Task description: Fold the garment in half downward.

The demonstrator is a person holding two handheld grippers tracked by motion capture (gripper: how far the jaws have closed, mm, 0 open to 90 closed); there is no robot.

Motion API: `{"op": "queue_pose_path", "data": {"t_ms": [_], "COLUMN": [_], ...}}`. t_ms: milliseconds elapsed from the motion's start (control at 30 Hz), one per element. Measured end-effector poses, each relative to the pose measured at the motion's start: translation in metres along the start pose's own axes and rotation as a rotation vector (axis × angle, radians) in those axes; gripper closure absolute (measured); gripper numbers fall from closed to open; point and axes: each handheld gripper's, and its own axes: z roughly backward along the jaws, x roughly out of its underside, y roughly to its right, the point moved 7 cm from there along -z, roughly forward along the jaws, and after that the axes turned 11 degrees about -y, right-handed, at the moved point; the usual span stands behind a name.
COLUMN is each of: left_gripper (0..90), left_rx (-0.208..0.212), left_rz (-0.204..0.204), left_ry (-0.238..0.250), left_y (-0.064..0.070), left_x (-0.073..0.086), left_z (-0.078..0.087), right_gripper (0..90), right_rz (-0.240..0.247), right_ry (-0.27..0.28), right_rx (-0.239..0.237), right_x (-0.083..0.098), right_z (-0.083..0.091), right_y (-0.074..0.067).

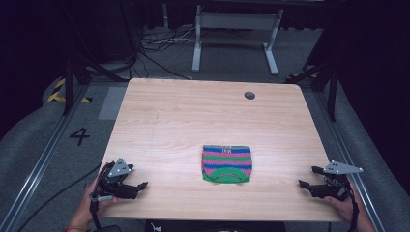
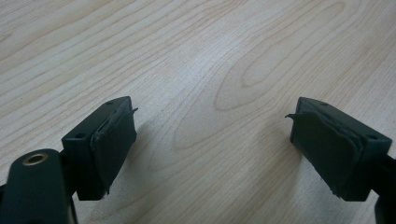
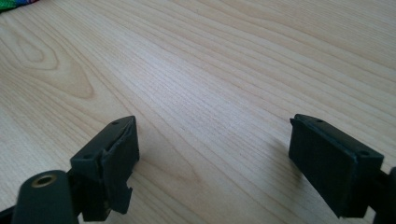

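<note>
Light's decent from where I sit: the wooden table (image 1: 193, 116) is evenly lit from overhead, the room around it nearly black. Both gripper views are soft, with a pale sheen on the wood grain and faint shadows under the jaws. Whole high view's a bit grainy.

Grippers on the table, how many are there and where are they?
2. The left gripper sits at the table's near left corner, the right gripper at its near right edge; both are open, with the striped knitted cloth between them.
</note>
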Motion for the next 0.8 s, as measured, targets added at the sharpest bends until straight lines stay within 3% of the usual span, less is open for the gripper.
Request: {"op": "queue_pose_path", "data": {"t_ms": [800], "left_gripper": [13.0], "left_rx": [-0.001], "left_rz": [-0.001], "left_ry": [-0.005], "left_y": [-0.0008], "left_x": [-0.0012], "left_z": [-0.0009], "right_gripper": [16.3], "right_rz": [-0.003], "right_ry": [0.000], "right_rx": [0.003], "right_x": [0.0003], "right_z": [0.0002], "right_y": [0.0003]}}
